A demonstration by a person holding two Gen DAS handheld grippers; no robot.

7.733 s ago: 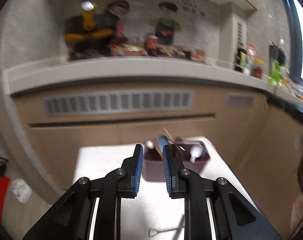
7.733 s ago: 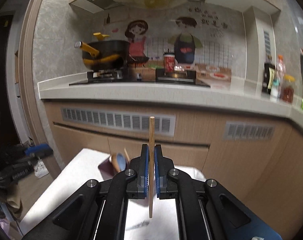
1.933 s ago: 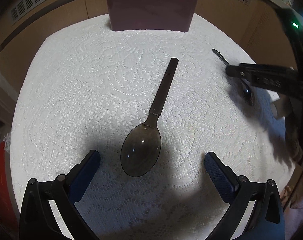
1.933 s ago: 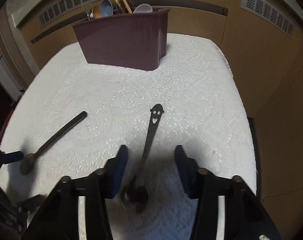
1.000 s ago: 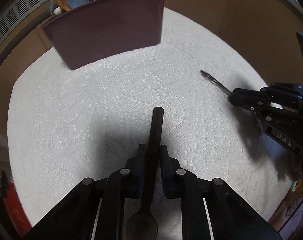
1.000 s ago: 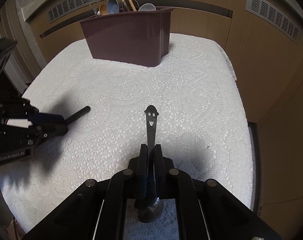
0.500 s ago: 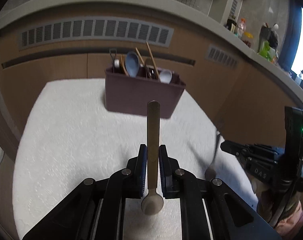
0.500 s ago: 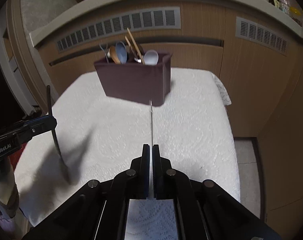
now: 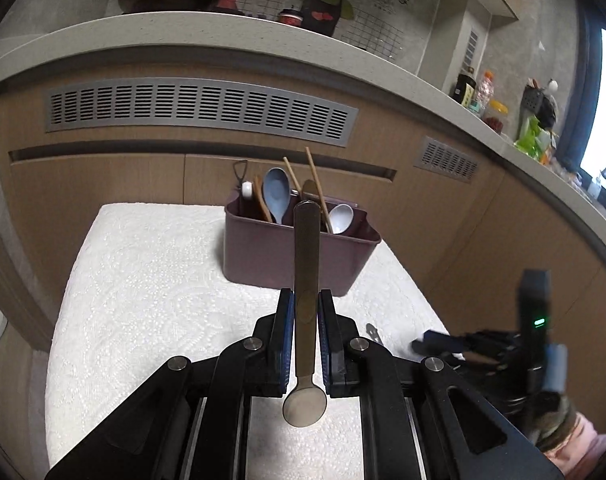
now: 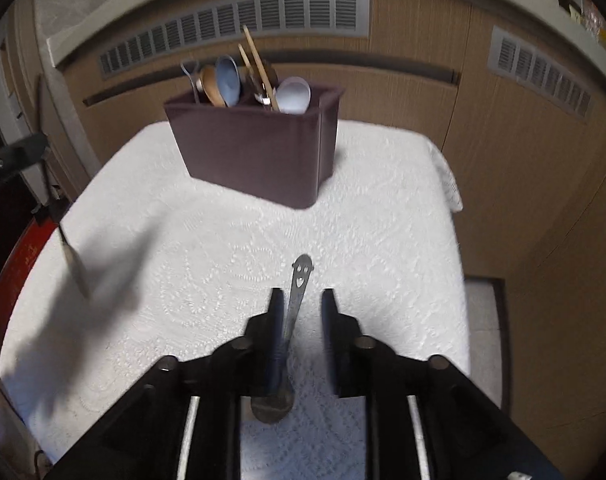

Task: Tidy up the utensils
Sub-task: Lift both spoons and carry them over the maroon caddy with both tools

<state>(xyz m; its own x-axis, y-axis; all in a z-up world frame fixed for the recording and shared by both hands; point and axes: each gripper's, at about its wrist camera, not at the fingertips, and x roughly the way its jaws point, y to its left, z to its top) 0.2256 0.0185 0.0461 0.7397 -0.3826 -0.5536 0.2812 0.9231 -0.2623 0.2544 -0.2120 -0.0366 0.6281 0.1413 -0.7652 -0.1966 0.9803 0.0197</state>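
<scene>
From the left wrist, the left gripper (image 9: 306, 304) is clamping tight on the flat handle of a brown spoon (image 9: 305, 280), bowl hanging near the camera, handle pointing toward the maroon utensil holder (image 9: 295, 256) standing at the far end of the white-clothed bench (image 9: 143, 280).

From the right wrist, the right gripper (image 10: 301, 308) is opening its jaws; the smiley-handled metal spoon (image 10: 297, 292) is lying between them, leaning against the left pad, clear of the right one.
</scene>
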